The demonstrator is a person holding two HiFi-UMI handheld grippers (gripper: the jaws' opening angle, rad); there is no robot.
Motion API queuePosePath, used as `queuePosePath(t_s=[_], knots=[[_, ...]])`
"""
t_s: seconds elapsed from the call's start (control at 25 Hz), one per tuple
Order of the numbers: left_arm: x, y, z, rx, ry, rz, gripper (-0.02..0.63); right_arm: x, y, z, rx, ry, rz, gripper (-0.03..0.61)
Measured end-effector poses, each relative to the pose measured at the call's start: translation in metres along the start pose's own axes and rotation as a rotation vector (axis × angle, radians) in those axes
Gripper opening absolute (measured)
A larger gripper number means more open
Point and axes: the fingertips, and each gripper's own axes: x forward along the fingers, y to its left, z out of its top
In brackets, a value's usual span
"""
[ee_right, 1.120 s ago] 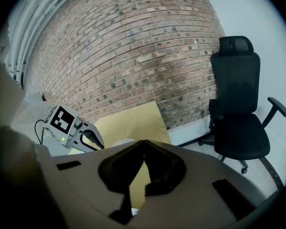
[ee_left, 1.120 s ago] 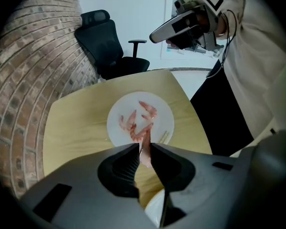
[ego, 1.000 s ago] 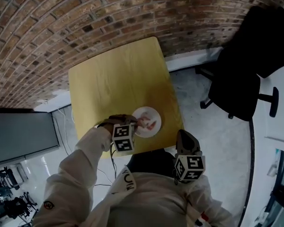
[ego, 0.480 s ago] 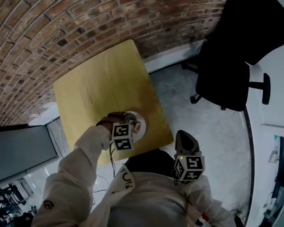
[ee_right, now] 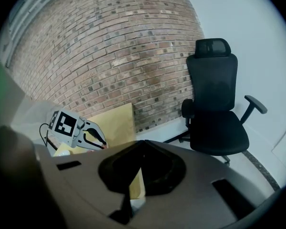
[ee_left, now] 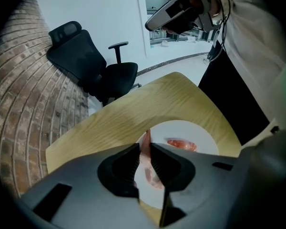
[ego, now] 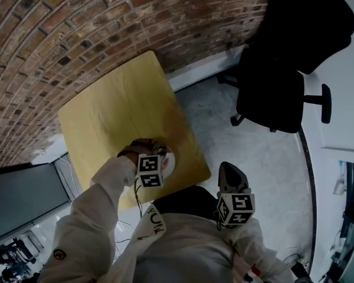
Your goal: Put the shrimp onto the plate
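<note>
My left gripper [ee_left: 144,151] is shut on a pink shrimp [ee_left: 145,140] and points steeply down over the left part of a white plate [ee_left: 195,130]. A second shrimp [ee_left: 181,144] lies on that plate. In the head view the left gripper [ego: 161,155] and its marker cube hide most of the plate [ego: 169,159], near the front edge of the yellow table [ego: 118,111]. My right gripper [ego: 227,168] hangs off the table by my body. Its jaws [ee_right: 143,144] meet at the tips with nothing between them.
A black office chair [ego: 283,69] stands on the grey floor to the right of the table. A brick wall [ego: 76,22] runs along the table's far side. A dark panel [ego: 23,199] stands at the left.
The left gripper has shifted further over the plate with the shrimp, and now covers most of it in the head view. The right gripper stays by my body.
</note>
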Motion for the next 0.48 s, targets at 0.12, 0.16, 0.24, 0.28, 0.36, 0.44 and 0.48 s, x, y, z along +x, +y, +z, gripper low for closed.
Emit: queuePosePath(t_s=[0.12, 0.16, 0.24, 0.28, 0.36, 0.44, 0.48], knots=[[0.000, -0.002, -0.001, 0.010, -0.002, -0.002, 0.077, 0.000, 0.001, 0.001, -0.003, 0.002, -0.003, 0.023], [0.000, -0.003, -0.001, 0.016, -0.001, -0.005, 0.077, 0.000, 0.002, 0.001, -0.004, 0.003, -0.005, 0.023], [0.000, -0.005, -0.003, 0.017, -0.006, -0.006, 0.077, 0.001, 0.004, 0.001, -0.005, 0.004, -0.005, 0.023], [0.000, -0.005, -0.003, 0.012, -0.011, -0.006, 0.077, 0.001, 0.005, 0.000, -0.004, 0.004, -0.004, 0.023], [0.000, -0.008, -0.004, 0.007, -0.016, -0.010, 0.077, 0.000, 0.006, -0.003, -0.003, 0.008, -0.005, 0.023], [0.001, -0.010, -0.004, 0.007, -0.021, -0.007, 0.078, -0.001, 0.006, -0.006, -0.003, 0.012, -0.008, 0.023], [0.000, -0.011, -0.005, 0.004, -0.024, -0.003, 0.078, -0.001, 0.007, -0.007, -0.002, 0.012, -0.008, 0.023]])
